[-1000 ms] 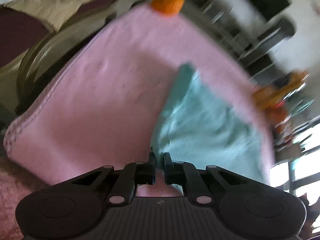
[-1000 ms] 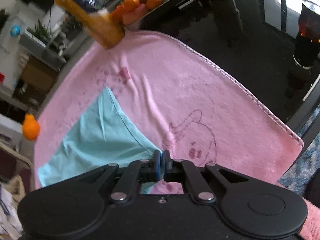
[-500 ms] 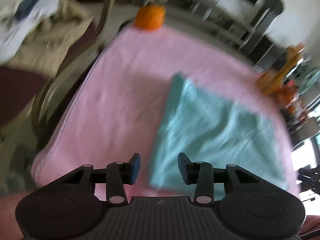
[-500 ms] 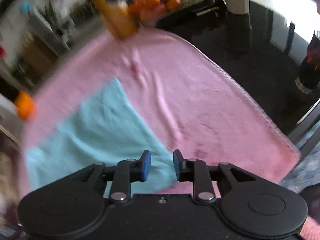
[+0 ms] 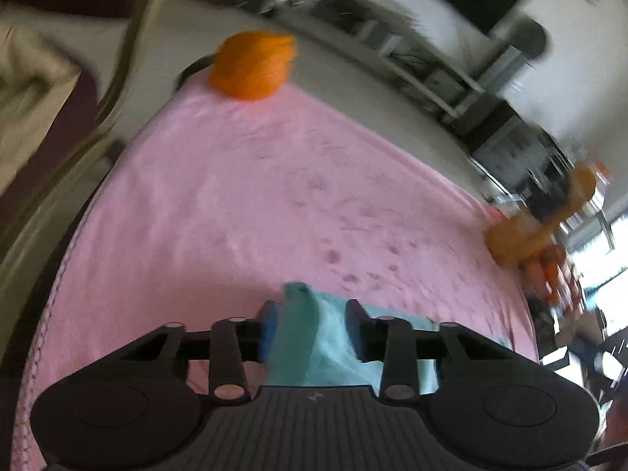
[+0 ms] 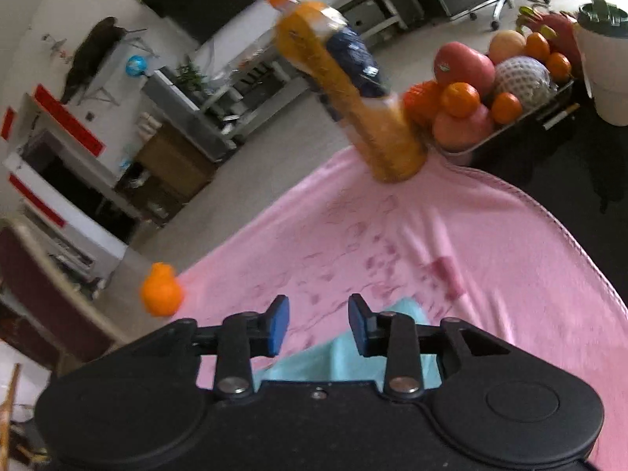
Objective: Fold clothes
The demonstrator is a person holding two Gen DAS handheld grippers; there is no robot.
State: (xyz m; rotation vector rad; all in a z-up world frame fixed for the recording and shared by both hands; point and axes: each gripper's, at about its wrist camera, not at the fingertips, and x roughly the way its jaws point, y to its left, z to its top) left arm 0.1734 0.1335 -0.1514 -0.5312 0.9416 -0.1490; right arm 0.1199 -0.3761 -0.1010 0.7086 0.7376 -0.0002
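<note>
Both hand-held grippers have let go of the teal cloth and now stand spread above it, where a second ago each was pinched on an edge.

The teal cloth (image 5: 314, 337) lies on the pink towel (image 5: 255, 204) at its near side, a peaked corner rising between the spread jaws of the left hand-held gripper (image 5: 310, 327); the right hand-held gripper (image 6: 318, 324) hangs spread too, the cloth's corner just under it. Blur hides how many layers it has, so a fold seems laid down, perhaps not the last. An orange fruit (image 5: 251, 64), a juice bottle (image 6: 349, 94) and a fruit tray (image 6: 506, 125) ring the towel on the bench.
</note>
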